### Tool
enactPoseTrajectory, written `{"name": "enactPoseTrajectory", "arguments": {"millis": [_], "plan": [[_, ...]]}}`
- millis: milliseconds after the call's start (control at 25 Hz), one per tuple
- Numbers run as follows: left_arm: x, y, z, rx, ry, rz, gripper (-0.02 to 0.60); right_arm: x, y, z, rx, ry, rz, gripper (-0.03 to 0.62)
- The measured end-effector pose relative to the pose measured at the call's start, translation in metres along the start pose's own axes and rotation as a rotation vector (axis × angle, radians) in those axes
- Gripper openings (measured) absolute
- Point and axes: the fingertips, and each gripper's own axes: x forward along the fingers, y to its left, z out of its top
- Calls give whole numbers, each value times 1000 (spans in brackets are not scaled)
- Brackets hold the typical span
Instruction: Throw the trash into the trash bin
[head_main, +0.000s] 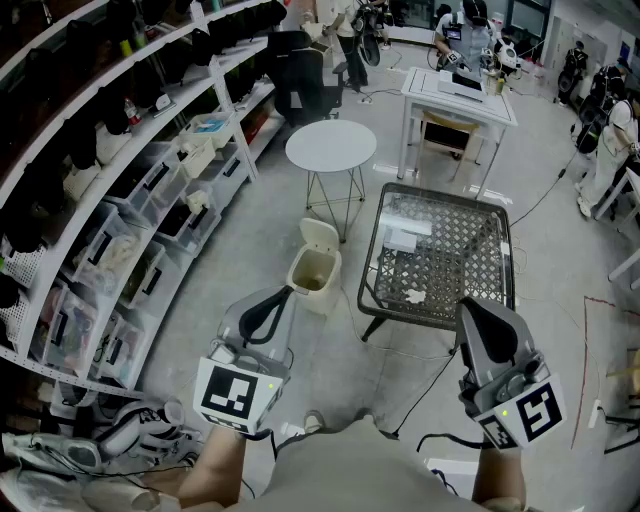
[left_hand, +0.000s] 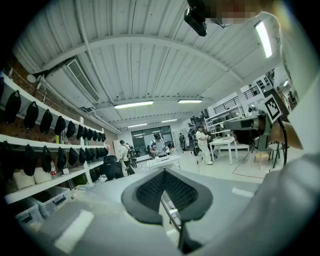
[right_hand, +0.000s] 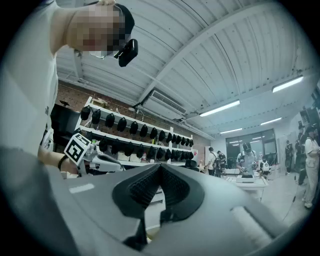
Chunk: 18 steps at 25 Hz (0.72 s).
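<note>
White scrap (head_main: 413, 296) on wire table (head_main: 470, 270) unidentifiable; left gripper (head_main: 288, 291) and right gripper (head_main: 466, 302) jaws pressed together, empty.

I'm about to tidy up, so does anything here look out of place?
A crumpled white scrap lies on the table, not in the open bin beside it. Nothing else stands out.

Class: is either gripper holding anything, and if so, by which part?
Nothing is held. The left gripper and the right gripper both have their jaws together with nothing between them.
</note>
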Motion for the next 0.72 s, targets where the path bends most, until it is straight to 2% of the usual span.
{"name": "enactPoseTrajectory", "arguments": {"millis": [280, 640, 720], "plan": [[12, -21, 1, 50, 19, 11, 2, -14, -20, -7, 11, -4, 18, 3], [19, -46, 2, 35, 35, 28, 2, -27, -44, -8, 39, -23, 35, 5], [18, -50, 2, 34, 39, 28, 2, -27, -44, -5, 55, -45, 50, 298]]}}
